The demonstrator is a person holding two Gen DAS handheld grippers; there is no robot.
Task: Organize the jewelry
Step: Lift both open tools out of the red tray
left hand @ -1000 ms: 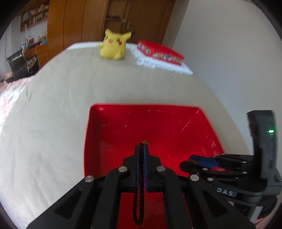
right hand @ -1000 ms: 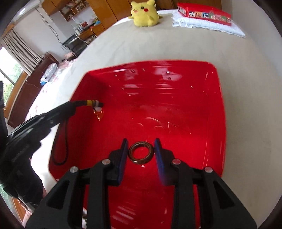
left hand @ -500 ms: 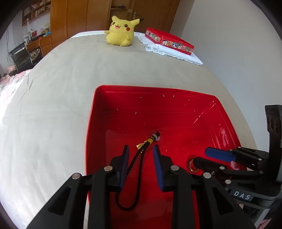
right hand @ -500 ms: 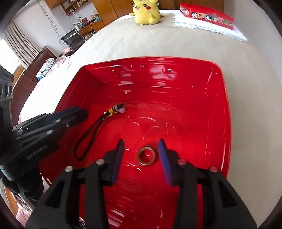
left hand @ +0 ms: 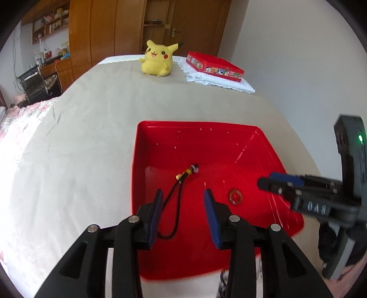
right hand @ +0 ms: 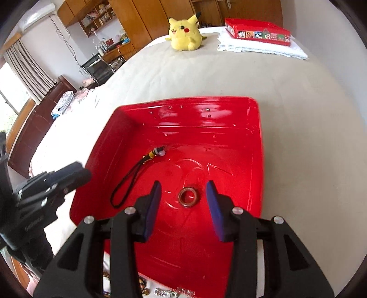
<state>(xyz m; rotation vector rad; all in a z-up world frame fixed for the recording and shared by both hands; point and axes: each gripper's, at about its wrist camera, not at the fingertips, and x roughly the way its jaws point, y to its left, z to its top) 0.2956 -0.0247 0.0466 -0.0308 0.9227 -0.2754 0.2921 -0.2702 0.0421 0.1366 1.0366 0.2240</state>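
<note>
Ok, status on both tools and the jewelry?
Left tool open, empty. Right tool open, empty. Cord charm and ring lying apart in red tray. More jewelry waiting below tray. Nothing blocking.

We are in a home bedroom: a bed (right hand: 229,75) with a plush toy (right hand: 185,32), wooden wardrobes (left hand: 119,27), cluttered bookshelves (right hand: 96,16) and a curtained window (right hand: 16,75).
</note>
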